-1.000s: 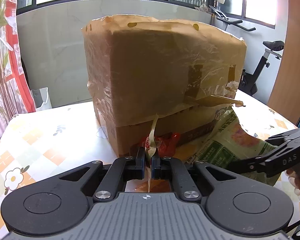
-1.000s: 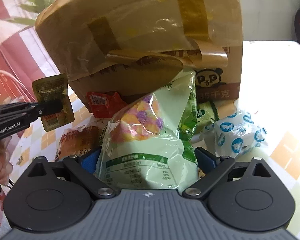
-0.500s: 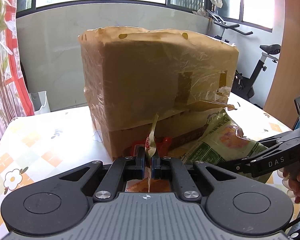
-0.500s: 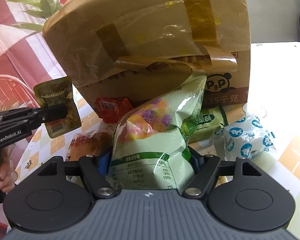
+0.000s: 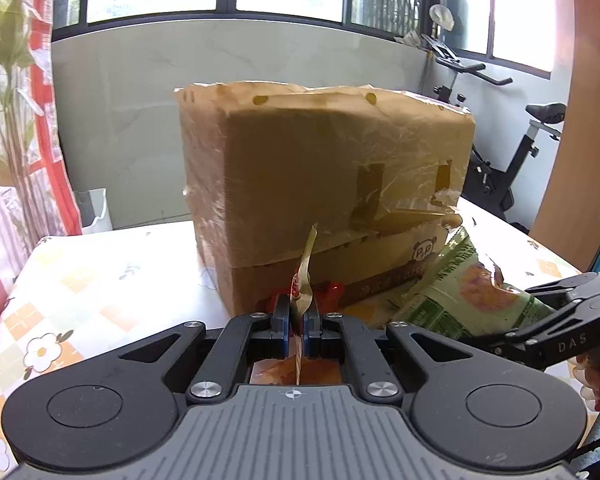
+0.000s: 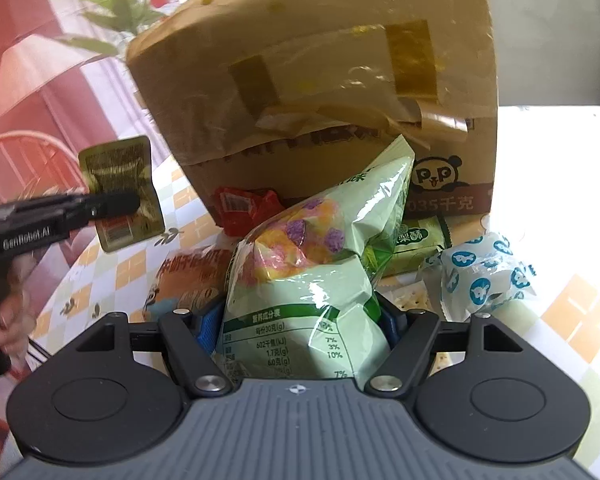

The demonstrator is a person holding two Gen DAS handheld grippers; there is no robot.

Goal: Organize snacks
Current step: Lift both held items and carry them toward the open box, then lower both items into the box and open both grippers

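Observation:
My left gripper (image 5: 296, 316) is shut on a small gold snack packet (image 5: 306, 272), held upright and edge-on; in the right wrist view that gold packet (image 6: 122, 192) hangs in the air left of the box. My right gripper (image 6: 300, 322) is shut on a puffy green snack bag (image 6: 320, 264), its blue pads pressing both sides. The same green bag (image 5: 472, 300) shows at the right of the left wrist view. Behind both stands a taped cardboard box (image 5: 320, 168).
At the foot of the box lie a red packet (image 6: 244, 208), an orange bread pack (image 6: 188, 276), a small green bar (image 6: 418, 240) and a white packet with blue prints (image 6: 484, 276). The tablecloth (image 5: 100, 280) is bare at the left. An exercise bike (image 5: 520, 152) stands behind the table.
The right gripper's jaws have narrowed onto the green bag and raised it a little. The left gripper still holds the gold packet, nearly in the same place.

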